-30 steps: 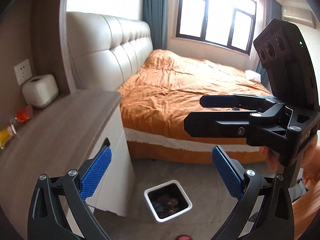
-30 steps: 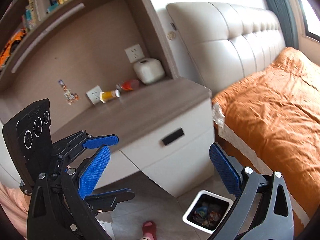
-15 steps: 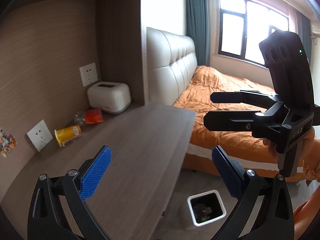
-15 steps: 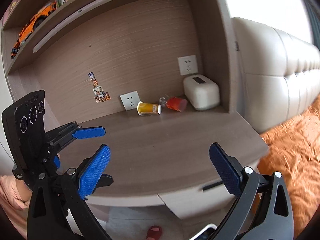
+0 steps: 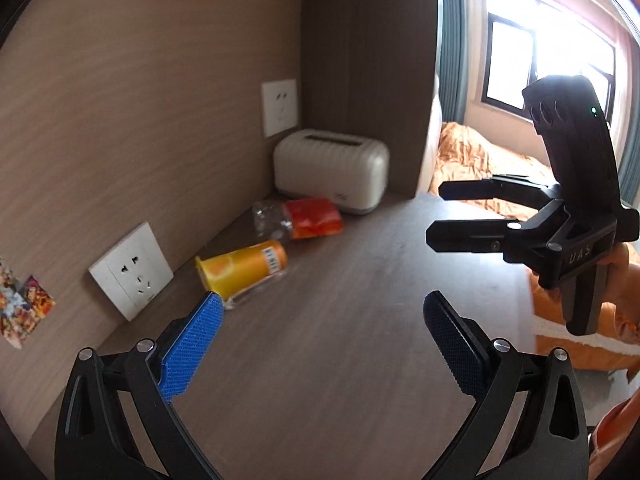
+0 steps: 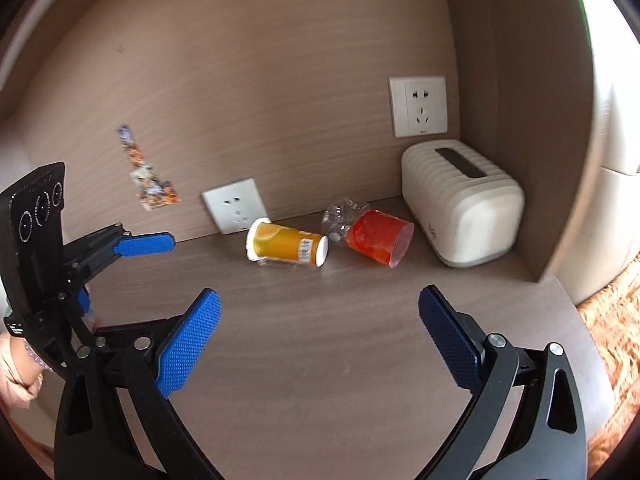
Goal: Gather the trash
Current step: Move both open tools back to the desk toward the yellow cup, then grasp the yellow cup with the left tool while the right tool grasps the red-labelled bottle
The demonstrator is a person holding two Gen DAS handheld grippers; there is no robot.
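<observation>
Orange-labelled plastic bottle [image 6: 286, 247] is lying on its side at the back of the brown wood-grain desktop [image 6: 340, 340], close against the wall panel, just below the white wall socket [image 6: 235, 211]. Long axis is running roughly 9-to-3 in the right wrist view, white cap end pointing toward 3, wider base toward 9. Just past the cap at 3 o'clock, a crumpled clear bottle with a red label [image 6: 370, 236] is lying touching or nearly touching it, open red end facing 4 o'clock. Beyond that, a ribbed white tissue box [image 6: 460, 208] is sitting in the corner.

Left gripper [image 5: 320, 344] is hovering over the desktop with jaws spread wide, holding nothing, orange bottle at its 11 o'clock. Right gripper [image 6: 320, 336] is likewise spread and empty, both bottles ahead at 12.

Risks, as judged: round bottle is likely rolling away toward the wall if pads are closing across its length rather than its width; crumpled bottle is probably springing out of a shallow pinch; the grippers are working close and could be colliding.
</observation>
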